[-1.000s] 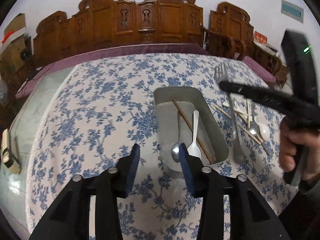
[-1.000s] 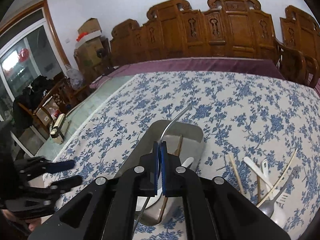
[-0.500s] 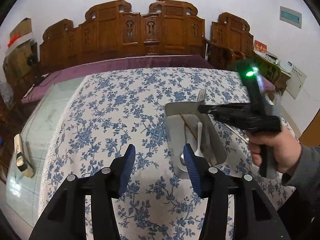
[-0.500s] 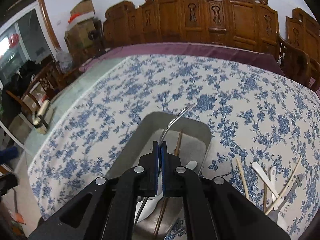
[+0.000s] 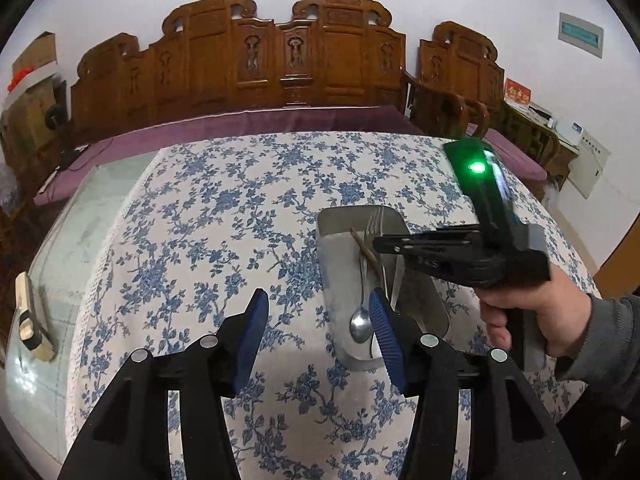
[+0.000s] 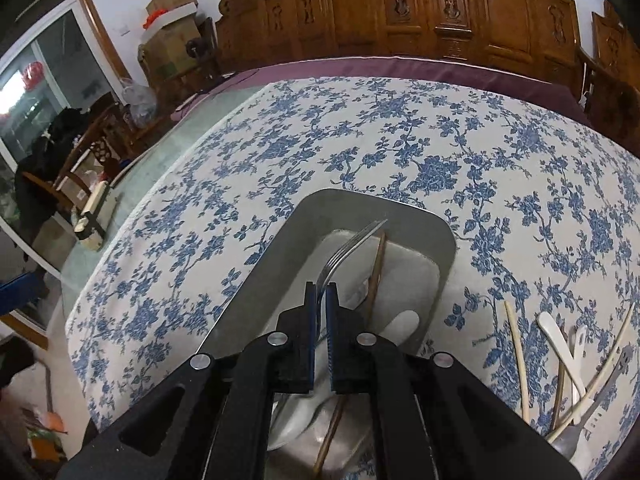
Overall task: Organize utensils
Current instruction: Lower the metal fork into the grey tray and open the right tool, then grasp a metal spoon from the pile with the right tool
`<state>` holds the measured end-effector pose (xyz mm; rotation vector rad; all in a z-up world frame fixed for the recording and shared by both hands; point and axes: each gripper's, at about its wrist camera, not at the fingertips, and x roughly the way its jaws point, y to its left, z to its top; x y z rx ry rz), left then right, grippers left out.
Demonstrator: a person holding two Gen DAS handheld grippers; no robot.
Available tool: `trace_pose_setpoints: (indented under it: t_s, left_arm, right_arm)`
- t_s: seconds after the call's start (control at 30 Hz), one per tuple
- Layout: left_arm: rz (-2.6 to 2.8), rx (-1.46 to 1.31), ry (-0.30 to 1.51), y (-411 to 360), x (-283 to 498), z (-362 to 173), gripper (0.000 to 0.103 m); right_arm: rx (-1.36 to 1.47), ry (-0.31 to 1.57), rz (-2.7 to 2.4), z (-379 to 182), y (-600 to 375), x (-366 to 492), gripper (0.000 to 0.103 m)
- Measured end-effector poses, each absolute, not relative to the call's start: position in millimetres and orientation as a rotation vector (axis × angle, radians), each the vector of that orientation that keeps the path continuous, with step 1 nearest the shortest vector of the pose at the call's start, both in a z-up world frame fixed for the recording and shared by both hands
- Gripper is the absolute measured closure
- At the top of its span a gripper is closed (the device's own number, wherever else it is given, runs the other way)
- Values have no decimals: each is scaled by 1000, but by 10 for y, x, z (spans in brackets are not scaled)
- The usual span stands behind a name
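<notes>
1. Black with blue pads, the left tool (image 5: 318,320) stands nearest in the left wrist view; its two fingers are wide apart and hold nothing, above the near part of the table (image 5: 192,240).
2. Blue flowers on white cover the cloth of this table, and on the left side a glass strip shows beside the cloth.
3. Just behind the right finger of the left tool lies the metal tray (image 5: 340,264), a long tin with rounded corners, on the right half of the table.
4. Inside the tray lie a metal spoon (image 5: 359,322) with its bowl toward the near end and a brown chopstick (image 5: 366,249) laid slantwise.
5. The right tool (image 6: 320,308) is above the tray, gripped by a hand (image 5: 528,312) that comes in from the right in the left wrist view, with a green light on its top.
6. Its pads are nearly together and clamped on the fork (image 6: 344,250), which they hold by the neck; the tines point to the far end of the tray and curve upward.
7. In the right wrist view a white spoon (image 6: 402,322) also lies in the tray, partly hidden under the tool.
8. Right of the tray, on the cloth, a loose pile of utensils (image 6: 576,364) rests: pale chopsticks, white spoons and some metal pieces.
9. Farthest, behind the table, stands a purple-cushioned bench (image 5: 248,120) with a carved wooden back.
</notes>
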<state>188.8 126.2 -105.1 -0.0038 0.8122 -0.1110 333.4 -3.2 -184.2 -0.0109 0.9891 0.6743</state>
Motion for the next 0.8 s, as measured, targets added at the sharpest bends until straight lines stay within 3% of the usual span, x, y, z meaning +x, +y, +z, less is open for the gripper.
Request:
trace_pose_setpoints:
  t_s: [0.53,0.67,0.8]
  left_arm:
    - [-200,-14,839,705,2182,-1156,53]
    - [-236,-9,850,506,2262,-1198,53]
    - [-275,-5,863,310,2332,-1266,53]
  right_arm:
    - [-33,903,648,-1232,-1049,2944,92]
    - [-89,887,573,-1203,-1525,2727,69]
    - [-102,915,505,-1317,-1932,2601,69]
